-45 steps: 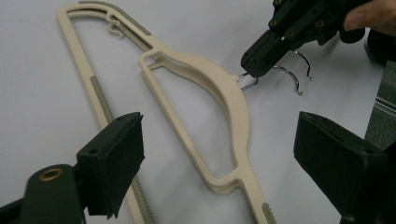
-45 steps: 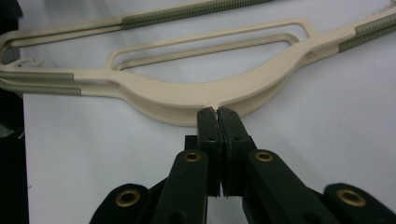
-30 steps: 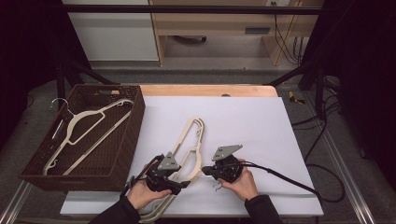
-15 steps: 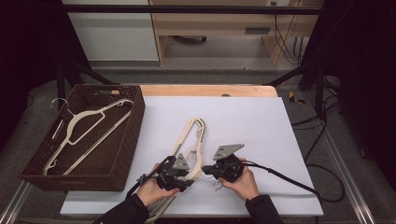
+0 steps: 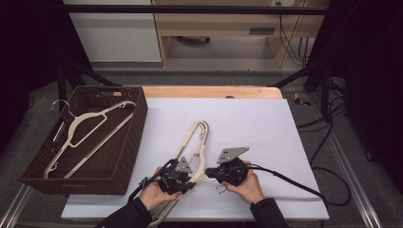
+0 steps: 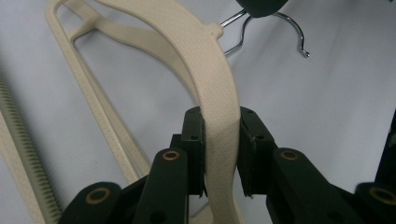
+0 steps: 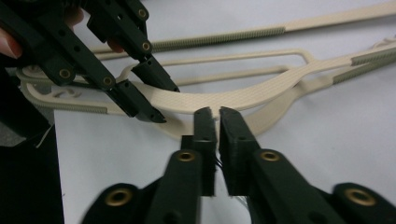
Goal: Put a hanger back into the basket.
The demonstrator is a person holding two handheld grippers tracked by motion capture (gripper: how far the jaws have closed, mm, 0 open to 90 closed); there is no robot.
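Since the earlier frame the left gripper point(image 5: 177, 176) has slid in over the cream hangers point(image 5: 190, 142) on the white table cover point(image 5: 266, 123), its jaws closing; the right gripper point(image 5: 227, 172) has kept its place, jaws just parting slightly.

High view: both grippers meet at the near end of the hanger stack; another hanger point(image 5: 85, 133) lies in the wicker basket point(image 5: 135, 137).

Left gripper view: the jaws clamp the top hanger's curved shoulder point(image 6: 219, 121), pads pressing both sides.

Right gripper view: the jaws stand a narrow slit apart against the hanger's neck point(image 7: 205, 103); whether the wire hook sits between them I cannot tell.
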